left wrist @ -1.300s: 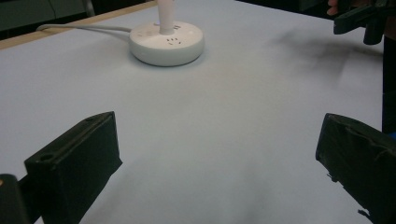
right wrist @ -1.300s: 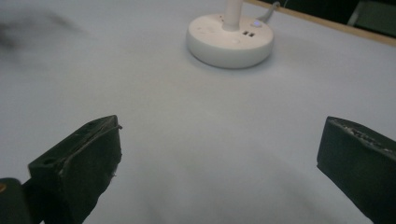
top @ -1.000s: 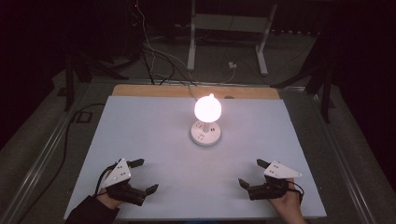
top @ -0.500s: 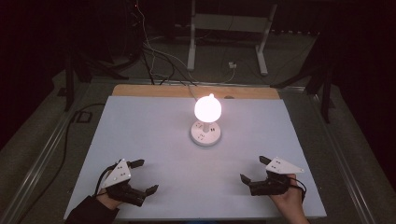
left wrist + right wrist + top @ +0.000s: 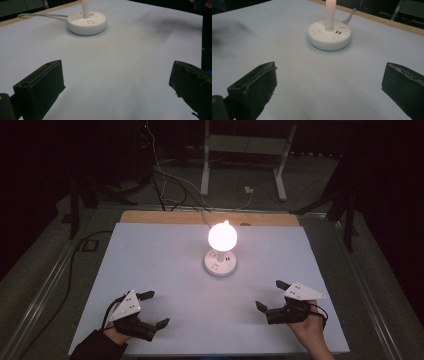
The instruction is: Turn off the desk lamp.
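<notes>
Right now your two grippers rest low at the near edge of the white table (image 5: pixel 150 255), and the thing between them and ahead is the lit lamp (image 5: pixel 222 236) plugged upright into a round white socket base (image 5: pixel 220 264). Your left gripper (image 5: pixel 153 310) sits at the near left with its jaws spread wide and nothing between them; your right gripper (image 5: pixel 270 296) sits at the near right, equally wide apart and empty. Both are well apart from the base, which stands near the table's middle, toward the far side, with its cable (image 5: pixel 205 217) running off over the wooden far edge. From your left gripper, the base (image 5: pixel 86 23) lies forward and to your right; from your right gripper, the base (image 5: pixel 329 35) lies forward and to your left. The lamp's stem (image 5: pixel 330 13) rises straight up from the base, so its long axis is vertical, and a level pinch from the side would suit it. Your right gripper looks slightly nearer and already faces the side with the small button (image 5: pixel 342 26), so it seems the better hand to lead, though the difference is small.
</notes>
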